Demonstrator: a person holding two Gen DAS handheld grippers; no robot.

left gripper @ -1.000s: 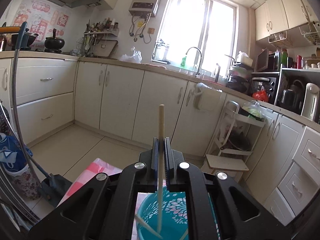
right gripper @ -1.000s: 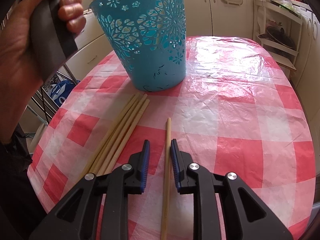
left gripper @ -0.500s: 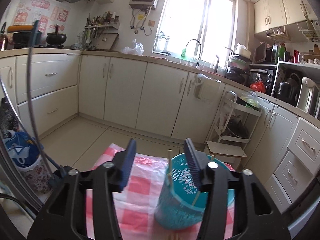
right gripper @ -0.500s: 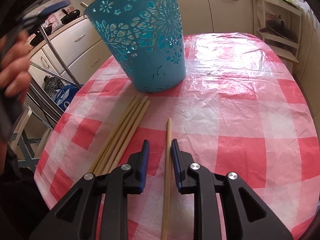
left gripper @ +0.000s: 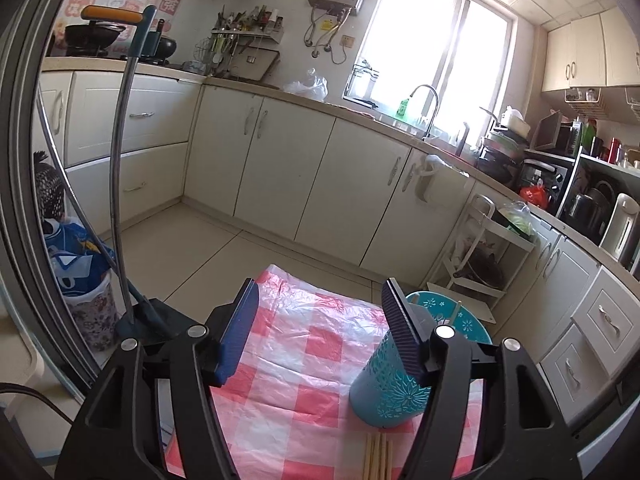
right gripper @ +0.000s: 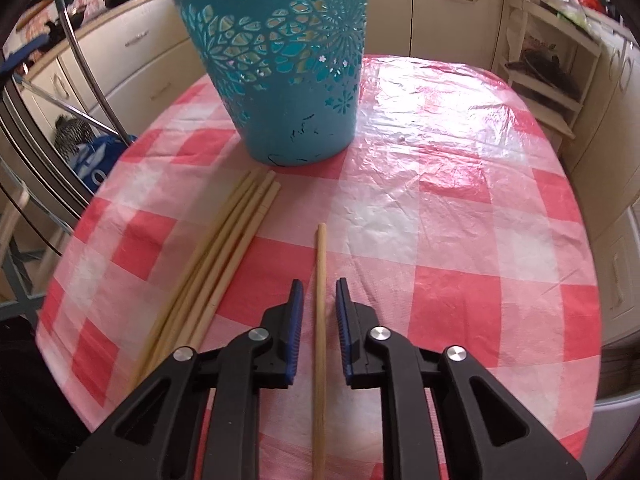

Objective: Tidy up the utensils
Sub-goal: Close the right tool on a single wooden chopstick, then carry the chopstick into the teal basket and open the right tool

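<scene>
A teal cut-out holder [right gripper: 280,80] stands at the far side of the red-checked table [right gripper: 440,200], with chopstick ends poking above its rim. A loose bundle of several wooden chopsticks [right gripper: 224,256] lies in front of it. To their right lies a single chopstick [right gripper: 320,256]. My right gripper [right gripper: 319,284] straddles it, jaws closing, with a small gap still on each side. My left gripper [left gripper: 320,286] hangs above the table's left part, jaws opening and with nothing between them. The holder [left gripper: 394,384] stands behind its right finger, and the bundle's tips [left gripper: 378,456] show below.
A long-handled dustpan [left gripper: 120,200] and a bin with a blue bag [left gripper: 80,272] stand left of the table. A white shelf cart [left gripper: 484,264] stands beyond the table's far right. Cream cabinets line the walls.
The left gripper let its chopstick drop into the holder, opened wide and drew back to the left. The right jaws narrowed around the single chopstick.
</scene>
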